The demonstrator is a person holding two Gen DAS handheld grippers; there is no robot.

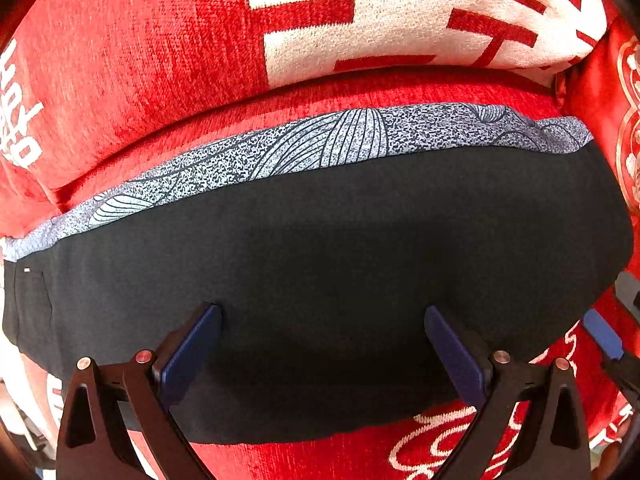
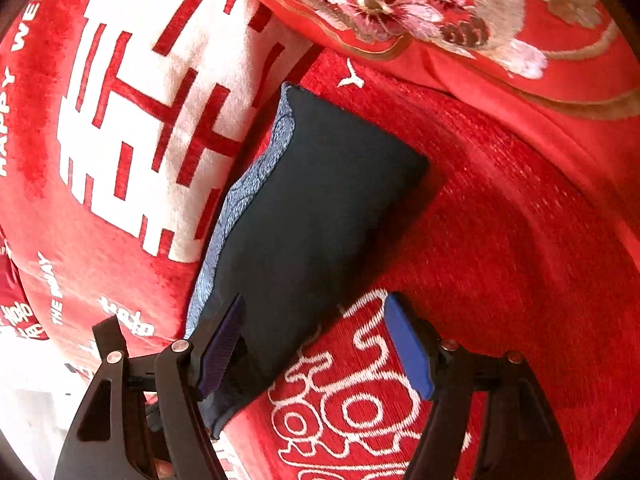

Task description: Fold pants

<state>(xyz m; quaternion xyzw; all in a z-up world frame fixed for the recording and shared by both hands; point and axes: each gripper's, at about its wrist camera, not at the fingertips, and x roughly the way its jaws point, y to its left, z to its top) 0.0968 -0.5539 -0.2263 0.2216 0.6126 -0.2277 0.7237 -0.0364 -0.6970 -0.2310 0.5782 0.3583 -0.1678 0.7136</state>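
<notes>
The pants (image 1: 340,248) lie folded into a compact dark navy rectangle on a red seat, with a grey-blue patterned band (image 1: 328,144) along the far edge. My left gripper (image 1: 322,344) is open, its blue pads spread wide just above the near part of the pants, holding nothing. In the right wrist view the folded pants (image 2: 312,216) run from near left to far middle. My right gripper (image 2: 316,344) is open over the near end of the pants, its left pad (image 2: 222,344) above the fabric and its right pad (image 2: 408,348) over the red cover.
A red cushion with a large white character (image 1: 400,16) stands upright right behind the pants; it also shows in the right wrist view (image 2: 132,120). A red embroidered floral cushion (image 2: 460,20) lies at the far right. The red seat cover (image 2: 500,240) has white lettering near me.
</notes>
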